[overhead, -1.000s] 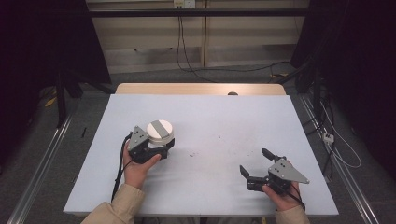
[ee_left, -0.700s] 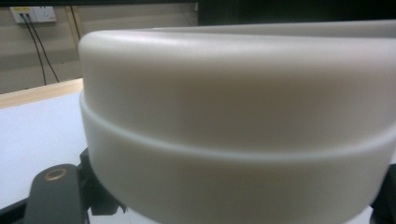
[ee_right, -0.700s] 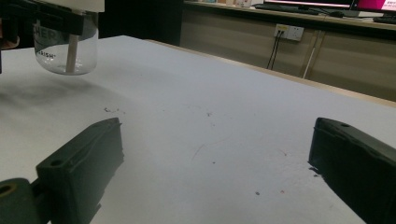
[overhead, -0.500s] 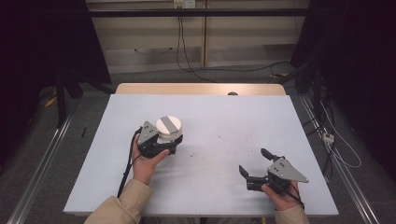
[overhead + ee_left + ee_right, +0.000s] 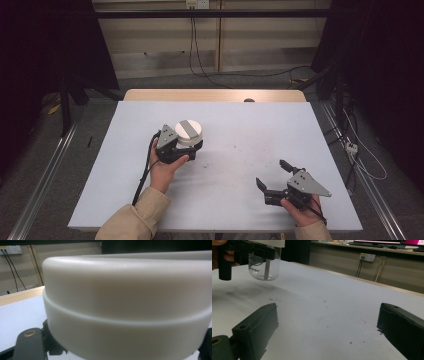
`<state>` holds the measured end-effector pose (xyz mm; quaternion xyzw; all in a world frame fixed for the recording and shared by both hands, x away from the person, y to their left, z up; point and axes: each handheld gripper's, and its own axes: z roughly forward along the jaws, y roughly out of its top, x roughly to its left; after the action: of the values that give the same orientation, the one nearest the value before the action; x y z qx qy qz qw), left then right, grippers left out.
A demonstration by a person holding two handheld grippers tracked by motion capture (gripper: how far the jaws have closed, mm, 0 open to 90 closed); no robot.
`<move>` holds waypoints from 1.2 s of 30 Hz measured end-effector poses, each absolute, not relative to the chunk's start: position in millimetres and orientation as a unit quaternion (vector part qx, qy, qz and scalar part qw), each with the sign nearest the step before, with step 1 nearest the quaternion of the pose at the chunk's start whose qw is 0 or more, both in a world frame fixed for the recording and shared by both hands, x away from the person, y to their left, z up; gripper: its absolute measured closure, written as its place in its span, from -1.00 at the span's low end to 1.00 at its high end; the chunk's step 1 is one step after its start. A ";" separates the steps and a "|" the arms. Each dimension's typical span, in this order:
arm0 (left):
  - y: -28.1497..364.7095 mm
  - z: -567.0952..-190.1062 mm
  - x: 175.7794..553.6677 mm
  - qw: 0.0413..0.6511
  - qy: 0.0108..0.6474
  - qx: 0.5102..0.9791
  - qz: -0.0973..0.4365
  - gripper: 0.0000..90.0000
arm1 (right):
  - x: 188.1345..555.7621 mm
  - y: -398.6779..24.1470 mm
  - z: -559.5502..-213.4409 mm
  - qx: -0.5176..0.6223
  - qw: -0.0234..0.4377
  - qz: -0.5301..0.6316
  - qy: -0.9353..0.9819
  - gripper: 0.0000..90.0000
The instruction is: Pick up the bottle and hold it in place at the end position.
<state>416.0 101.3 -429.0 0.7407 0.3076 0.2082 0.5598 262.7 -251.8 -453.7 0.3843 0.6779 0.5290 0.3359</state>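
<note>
A jar with a wide white lid (image 5: 188, 131) and a clear body (image 5: 263, 267) is held in my left gripper (image 5: 191, 148), left of the table's middle. The jaws are shut on the jar just under its lid. In the left gripper view the lid (image 5: 125, 302) looms close, with one black finger (image 5: 28, 345) at its lower left. From the right gripper view the jar appears to hang slightly above the table, over a dark shadow. My right gripper (image 5: 271, 172) rests at the front right, open, with bare table between its jaws (image 5: 327, 325).
A white sheet covers the table (image 5: 240, 130), with a strip of wood along its far edge (image 5: 210, 95). A small dark object (image 5: 248, 100) sits at that far edge. Cables run across the floor behind the table, and metal rails flank both sides.
My left gripper has carried the jar to the right, toward the table's middle. The right gripper has stayed in place, still open.
</note>
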 end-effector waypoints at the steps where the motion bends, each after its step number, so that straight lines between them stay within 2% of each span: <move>1: 99.6 -429.2 416.8 0.560 0.309 0.741 0.206 -0.59 | 262.4 -251.6 -453.6 0.384 0.336 0.529 0.678 -0.94; 36: 63.5 -436.5 438.6 0.564 0.305 0.742 0.195 -0.59 | 259.1 -253.4 -454.6 0.397 0.328 0.531 0.673 -0.94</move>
<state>438.6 63.5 -436.5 0.7424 0.3048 0.1948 0.5639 259.1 -253.4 -454.6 0.3967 0.6732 0.5311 0.3276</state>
